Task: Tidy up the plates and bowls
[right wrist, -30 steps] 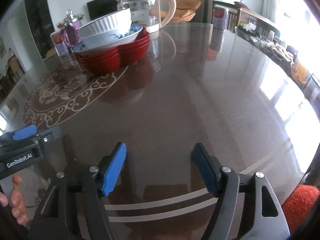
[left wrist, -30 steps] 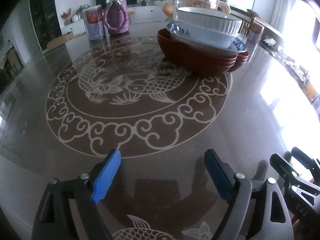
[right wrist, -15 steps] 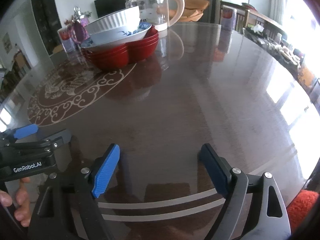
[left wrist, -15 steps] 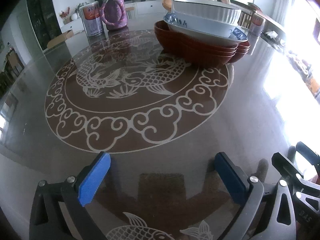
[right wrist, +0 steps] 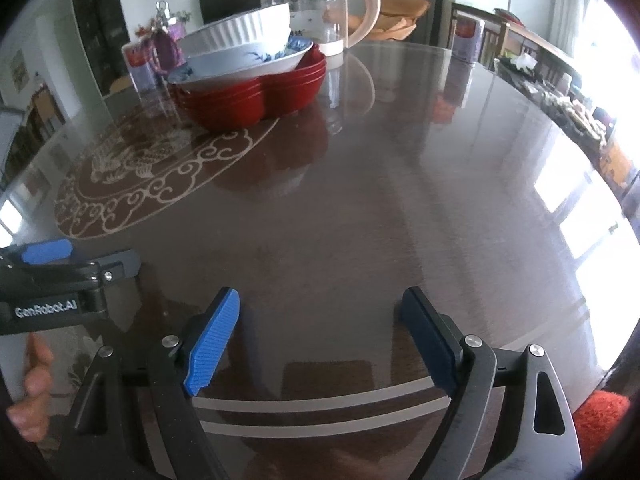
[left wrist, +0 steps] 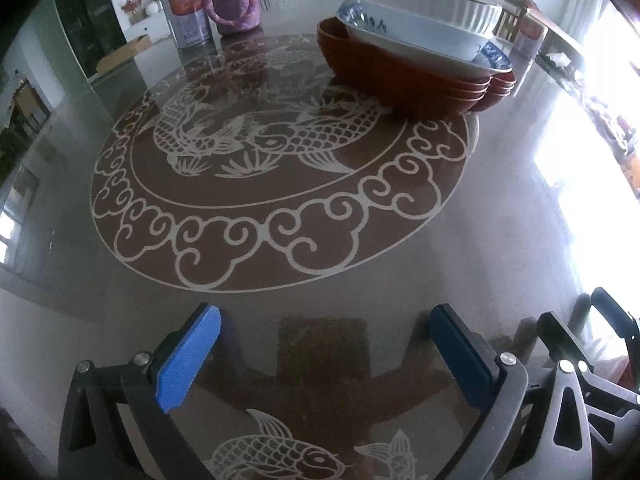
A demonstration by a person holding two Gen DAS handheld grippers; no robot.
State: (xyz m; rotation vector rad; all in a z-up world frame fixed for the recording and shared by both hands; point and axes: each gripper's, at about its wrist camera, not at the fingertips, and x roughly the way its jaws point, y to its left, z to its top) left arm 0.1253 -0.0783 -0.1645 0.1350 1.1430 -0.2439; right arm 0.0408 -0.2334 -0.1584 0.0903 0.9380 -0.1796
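1. Claws: my left gripper [left wrist: 324, 344] and right gripper [right wrist: 320, 336] both stand spread wide with nothing between the pads, low over the bare table [right wrist: 400, 200].
2. Stack: the white ribbed bowl [left wrist: 432, 4] sits in the blue-and-white bowl [left wrist: 420, 44], which rests on the nested red dishes [left wrist: 400, 84]. The stack stands at the far edge of the fish medallion [left wrist: 276, 160], well apart from both claws. A glass kettle [right wrist: 316, 4] stands just behind it.
3. Step, as I judge it: the crockery looks gathered into one pile, so either the sorting is near done or I am about to reach for it again.
4. Next move, if any: reach forward to the stack's rim, jaws wide enough for the lip. The top bowl tilts, so it may slide.
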